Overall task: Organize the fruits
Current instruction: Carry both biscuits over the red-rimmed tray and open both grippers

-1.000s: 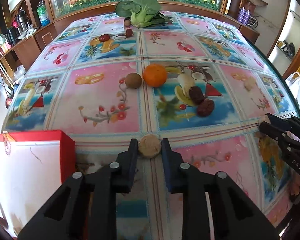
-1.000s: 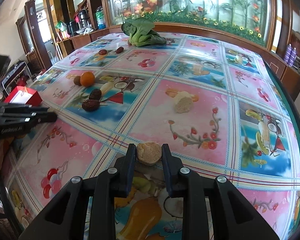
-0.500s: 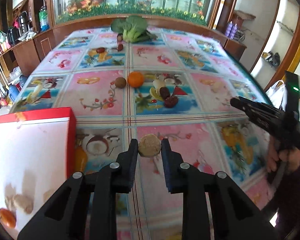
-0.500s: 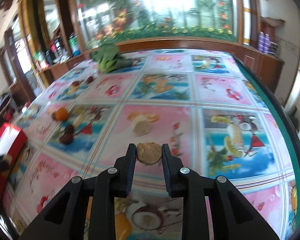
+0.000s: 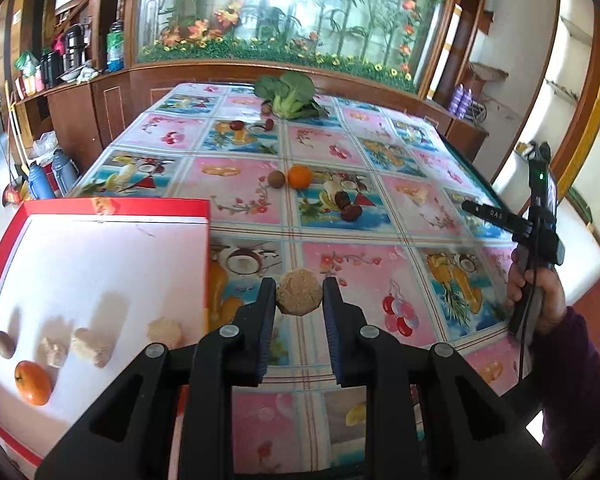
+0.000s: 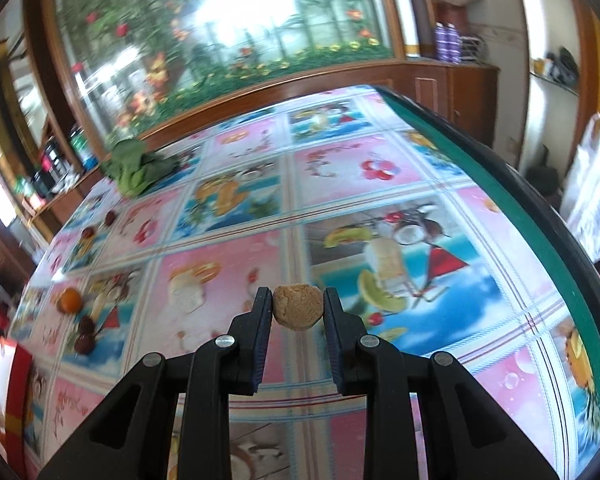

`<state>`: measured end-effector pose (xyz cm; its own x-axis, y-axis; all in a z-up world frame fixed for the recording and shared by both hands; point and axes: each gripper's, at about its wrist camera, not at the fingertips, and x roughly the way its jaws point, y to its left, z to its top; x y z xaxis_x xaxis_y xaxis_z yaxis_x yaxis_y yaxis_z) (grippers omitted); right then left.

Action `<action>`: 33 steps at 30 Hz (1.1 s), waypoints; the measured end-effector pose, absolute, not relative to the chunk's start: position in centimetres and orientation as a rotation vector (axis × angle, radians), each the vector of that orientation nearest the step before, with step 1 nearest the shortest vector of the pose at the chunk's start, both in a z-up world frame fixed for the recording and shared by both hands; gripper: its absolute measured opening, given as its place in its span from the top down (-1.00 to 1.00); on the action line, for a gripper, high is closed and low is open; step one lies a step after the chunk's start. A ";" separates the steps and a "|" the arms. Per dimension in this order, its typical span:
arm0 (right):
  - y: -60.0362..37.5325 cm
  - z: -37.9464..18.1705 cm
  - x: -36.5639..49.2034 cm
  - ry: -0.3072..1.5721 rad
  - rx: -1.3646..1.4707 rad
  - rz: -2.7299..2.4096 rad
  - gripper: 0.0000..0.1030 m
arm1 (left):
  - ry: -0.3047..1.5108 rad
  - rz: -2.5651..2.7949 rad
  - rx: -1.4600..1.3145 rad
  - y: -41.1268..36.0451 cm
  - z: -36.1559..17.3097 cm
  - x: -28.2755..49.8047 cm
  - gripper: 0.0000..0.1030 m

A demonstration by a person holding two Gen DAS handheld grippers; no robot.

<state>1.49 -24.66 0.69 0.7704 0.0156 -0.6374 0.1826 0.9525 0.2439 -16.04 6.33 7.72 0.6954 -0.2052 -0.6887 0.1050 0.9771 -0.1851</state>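
Since a second ago, both of our grippers have lifted and swung across the table (image 5: 380,152), so the red box (image 5: 115,205) now fills the left of the left wrist view where only its corner showed. We see its smooth white floor holding, from left to right, a brown kiwi (image 5: 4,345), a glossy orange (image 5: 33,383), two pale knobbly lumps (image 5: 52,353) and (image 5: 92,346), and a flat crumbly disc (image 5: 164,333). Our left gripper (image 5: 300,298) is clamped on a round, rough, tan cake (image 5: 298,295), held in the air just right of the box's edge above the shiny fruit-patterned tablecloth. Farther out on the cloth lie a second kiwi (image 5: 276,179) touching a second orange (image 5: 300,176), then two wrinkled dark dates (image 5: 348,206), with a leafy green vegetable (image 5: 289,94) at the far end. At the right edge a hand (image 5: 540,292) grips the black handle of our right gripper (image 6: 298,307), whose jaws pinch a second grainy tan cake (image 6: 297,307), lumpier in outline, held clear of the tablecloth. In that blurred view the box (image 6: 3,384) sits at the far left, well apart from this cake.
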 end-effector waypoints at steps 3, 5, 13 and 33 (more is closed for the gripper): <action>-25.3 0.7 1.3 0.678 0.324 -0.130 0.51 | 0.766 -0.168 -0.159 7.5 8.0 -16.9 0.51; -25.6 0.8 1.2 0.671 0.333 -0.153 0.51 | 0.758 -0.163 -0.175 8.3 8.0 -17.4 0.51; -26.4 0.6 1.1 0.669 0.361 -0.189 0.51 | 0.739 -0.124 -0.216 11.3 8.0 -18.5 0.51; -25.4 1.0 0.6 0.640 0.354 -0.220 0.51 | 0.710 0.013 -0.277 18.2 7.7 -18.4 0.50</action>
<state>0.55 -25.45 0.97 0.7820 -0.0912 -0.6166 0.3071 0.9172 0.2538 -18.41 18.19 7.74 0.7598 -0.0815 -0.6450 -0.1055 0.9635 -0.2461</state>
